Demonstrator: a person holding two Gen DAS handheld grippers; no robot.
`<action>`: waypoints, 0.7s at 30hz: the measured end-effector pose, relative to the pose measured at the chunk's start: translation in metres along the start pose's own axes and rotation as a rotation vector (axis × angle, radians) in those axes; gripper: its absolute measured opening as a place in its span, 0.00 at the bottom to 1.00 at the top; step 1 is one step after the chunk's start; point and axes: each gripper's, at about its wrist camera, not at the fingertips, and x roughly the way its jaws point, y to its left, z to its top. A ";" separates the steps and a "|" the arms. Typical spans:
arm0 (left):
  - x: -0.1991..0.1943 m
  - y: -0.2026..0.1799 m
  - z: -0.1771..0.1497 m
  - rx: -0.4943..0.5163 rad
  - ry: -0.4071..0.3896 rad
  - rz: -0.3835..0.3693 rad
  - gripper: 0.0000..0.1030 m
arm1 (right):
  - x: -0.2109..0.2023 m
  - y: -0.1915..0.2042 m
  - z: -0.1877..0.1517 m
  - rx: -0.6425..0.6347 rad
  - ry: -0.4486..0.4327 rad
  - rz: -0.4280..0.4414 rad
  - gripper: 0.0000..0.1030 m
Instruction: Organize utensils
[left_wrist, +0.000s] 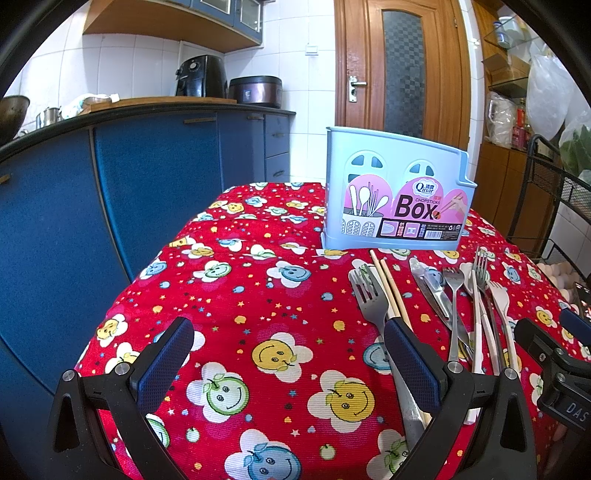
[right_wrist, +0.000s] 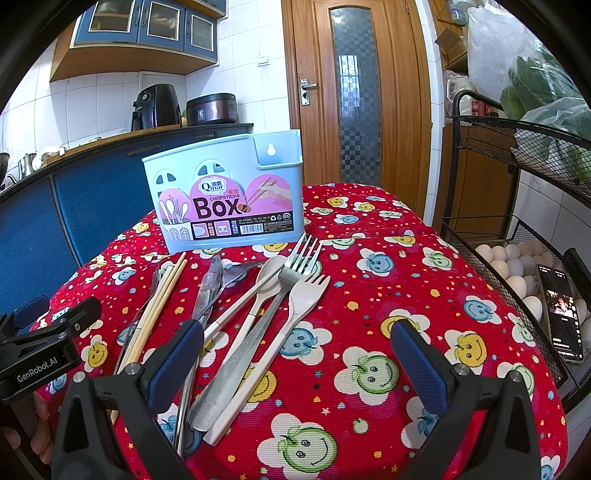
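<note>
A pale blue chopsticks box (left_wrist: 395, 192) (right_wrist: 225, 192) stands upright at the far side of the red patterned tablecloth (left_wrist: 258, 295) (right_wrist: 388, 295). In front of it lie loose utensils: wooden chopsticks (left_wrist: 391, 291) (right_wrist: 162, 299), a knife (left_wrist: 430, 288) (right_wrist: 208, 288), metal forks (left_wrist: 369, 291) (right_wrist: 295, 266), a cream spoon (right_wrist: 267, 277) and a cream fork (right_wrist: 304, 295). My left gripper (left_wrist: 288, 354) is open above the cloth, left of the utensils. My right gripper (right_wrist: 295, 354) is open, with utensil handles between its fingers; nothing is gripped.
Blue kitchen cabinets (left_wrist: 147, 177) with appliances run along the left. A wooden door (right_wrist: 354, 92) is behind the table. A black wire rack (right_wrist: 517, 236) on the right holds eggs (right_wrist: 509, 262) and a phone (right_wrist: 561, 310).
</note>
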 end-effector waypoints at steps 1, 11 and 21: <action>0.000 0.000 0.000 0.000 0.000 0.000 0.99 | 0.000 0.000 0.000 0.000 0.000 0.000 1.00; 0.000 0.000 0.000 -0.001 0.000 0.000 0.99 | 0.000 0.000 0.000 0.000 0.001 0.000 1.00; 0.004 -0.005 -0.002 0.000 0.014 -0.003 0.99 | 0.004 -0.009 0.001 0.034 0.048 0.034 1.00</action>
